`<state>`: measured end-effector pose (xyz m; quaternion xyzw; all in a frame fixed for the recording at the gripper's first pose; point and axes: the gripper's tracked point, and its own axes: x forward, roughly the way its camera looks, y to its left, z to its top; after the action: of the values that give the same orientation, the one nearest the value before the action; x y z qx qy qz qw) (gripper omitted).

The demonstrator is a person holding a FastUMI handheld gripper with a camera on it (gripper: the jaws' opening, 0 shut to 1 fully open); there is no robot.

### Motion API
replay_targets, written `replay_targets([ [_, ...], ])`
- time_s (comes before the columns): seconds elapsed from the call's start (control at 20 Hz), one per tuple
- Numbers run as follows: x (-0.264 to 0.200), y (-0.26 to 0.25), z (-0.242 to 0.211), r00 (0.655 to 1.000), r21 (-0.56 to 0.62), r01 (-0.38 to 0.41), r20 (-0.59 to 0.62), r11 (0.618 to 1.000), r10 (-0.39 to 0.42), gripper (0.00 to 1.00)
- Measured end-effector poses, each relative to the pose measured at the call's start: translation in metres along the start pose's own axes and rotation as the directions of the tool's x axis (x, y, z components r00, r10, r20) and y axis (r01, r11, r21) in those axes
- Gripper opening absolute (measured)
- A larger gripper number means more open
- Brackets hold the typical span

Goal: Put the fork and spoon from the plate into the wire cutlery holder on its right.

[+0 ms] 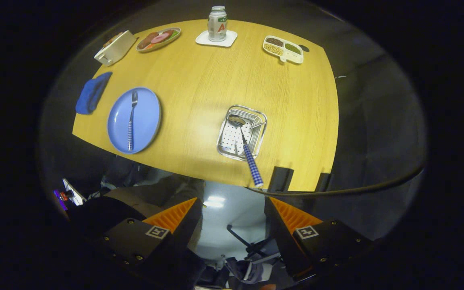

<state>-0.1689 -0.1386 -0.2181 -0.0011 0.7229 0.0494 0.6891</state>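
Jaws wide open, nothing between them; gripper (232, 213) hangs high above the near table edge, touching nothing. Spoon (246, 149) is already in the holder (242, 132), bowl down, handle leaning out toward the fingers. Fork (131, 121) lies on the plate (134, 120), well beyond and left of the left finger, long axis running away from the gripper, tines at the far end, so the handle end is nearer.

Wooden table in a dark booth
The light wood table (216, 92) stands among dark surroundings; below its near edge lies a pale, glossy floor (224, 205) catching a reflected light patch.
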Motion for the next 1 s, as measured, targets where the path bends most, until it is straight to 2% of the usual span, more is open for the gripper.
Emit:
replay_targets([
  [0.1,-0.004,0.015,-0.003,0.995,0.074,0.037,0.093,0.997,-0.044,0.98],
  [0.25,-0.007,0.048,0.006,0.958,0.166,0.002,0.282,0.986,-0.049,0.98],
  [0.35,0.0,0.068,0.01,0.932,0.221,-0.037,0.36,0.975,-0.047,0.98],
  [0.5,0.012,0.114,0.021,0.941,0.101,-0.073,0.336,0.992,0.035,0.98],
  [0.7,0.021,0.17,0.058,0.923,-0.042,-0.088,0.371,0.995,0.097,0.98],
  [1.0,0.062,0.229,0.084,0.921,-0.137,-0.102,0.361,0.985,0.146,0.98],
])
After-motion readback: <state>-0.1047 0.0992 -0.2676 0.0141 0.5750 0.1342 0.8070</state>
